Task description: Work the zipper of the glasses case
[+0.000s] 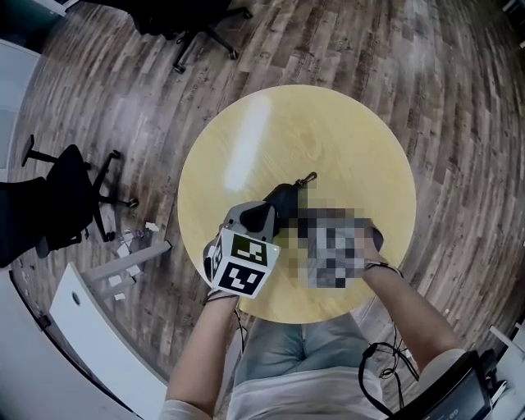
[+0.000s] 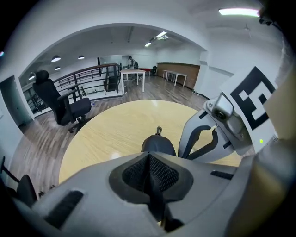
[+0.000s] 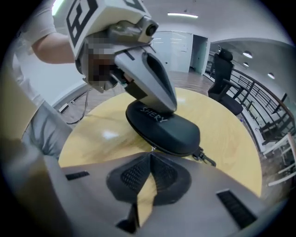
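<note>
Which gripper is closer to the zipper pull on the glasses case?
Right. The right gripper pinches the zipper pull on the seam of the glasses case; the left gripper rests on its top.

A round yellow table (image 1: 271, 131) is standing on a grey plank floor (image 1: 426, 74). A black office chair (image 1: 66, 201) is sitting to its left, well apart, and a second chair (image 1: 201, 33) is showing at the far edge of the head view. Paper scraps (image 1: 125, 250) are lying on the floor near a white panel (image 1: 86, 316). A railing (image 2: 88, 76) is running along the room, with a white desk (image 2: 134, 74) standing near it and ceiling lamps (image 2: 238, 11) glowing above.
</note>
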`<state>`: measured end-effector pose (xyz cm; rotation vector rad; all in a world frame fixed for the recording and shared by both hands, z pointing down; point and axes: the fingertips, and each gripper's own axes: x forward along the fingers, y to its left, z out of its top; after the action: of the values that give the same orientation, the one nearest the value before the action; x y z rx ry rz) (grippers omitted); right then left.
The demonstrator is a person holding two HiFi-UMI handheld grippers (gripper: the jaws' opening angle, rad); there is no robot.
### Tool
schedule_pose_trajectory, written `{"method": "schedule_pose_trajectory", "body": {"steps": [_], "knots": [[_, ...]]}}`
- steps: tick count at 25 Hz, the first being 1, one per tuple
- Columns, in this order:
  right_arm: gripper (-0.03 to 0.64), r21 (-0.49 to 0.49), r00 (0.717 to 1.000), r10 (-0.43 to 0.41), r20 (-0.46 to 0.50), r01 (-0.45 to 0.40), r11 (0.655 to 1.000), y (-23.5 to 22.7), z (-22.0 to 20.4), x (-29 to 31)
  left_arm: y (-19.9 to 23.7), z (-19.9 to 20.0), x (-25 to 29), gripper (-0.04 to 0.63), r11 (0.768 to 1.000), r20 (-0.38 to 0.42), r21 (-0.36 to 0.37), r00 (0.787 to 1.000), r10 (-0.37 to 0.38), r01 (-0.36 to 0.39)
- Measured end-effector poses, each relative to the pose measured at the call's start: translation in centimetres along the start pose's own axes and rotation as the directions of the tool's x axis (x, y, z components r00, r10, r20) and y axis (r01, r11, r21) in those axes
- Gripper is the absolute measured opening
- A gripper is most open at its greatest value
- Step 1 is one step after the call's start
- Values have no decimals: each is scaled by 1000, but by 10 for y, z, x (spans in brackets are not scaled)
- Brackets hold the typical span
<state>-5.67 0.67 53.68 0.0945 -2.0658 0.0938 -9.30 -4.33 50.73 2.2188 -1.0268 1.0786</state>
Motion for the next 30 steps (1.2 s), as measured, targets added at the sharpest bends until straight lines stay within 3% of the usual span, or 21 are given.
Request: {"method": "schedule_pose_trajectory", "body": {"steps": [6,10,17,21,24,27,30], "knots": [[0,35,1000,-1,15,0,999,4,-1,10,-5,-11,-35,5,996,-75,82,996,-38,45],[0,15,1000,-11,17,11,1000,-3,-3,7,-14,-37,-28,6,991,-129,118,991,-45,60],[0,92,997,46,63,-52,994,26,20,13,-10,-38,-27,6,998,-68,52,997,-41,45],[0,97,993,59,101,-69,993,49,41,26,-10,-35,-29,6,998,-54,48,998,-37,39],[0,139,990,57,126,-75,987,48,35,22,-15,-35,-31,6,998,-66,30,996,-60,62],[0,154,993,-3,118,-16,988,26,10,3,-28,-40,-31,6,993,-82,-7,990,-117,117],[0,141,989,-101,110,85,986,-15,-14,-18,-49,-46,-23,5,987,-114,4,980,-162,163]]}}
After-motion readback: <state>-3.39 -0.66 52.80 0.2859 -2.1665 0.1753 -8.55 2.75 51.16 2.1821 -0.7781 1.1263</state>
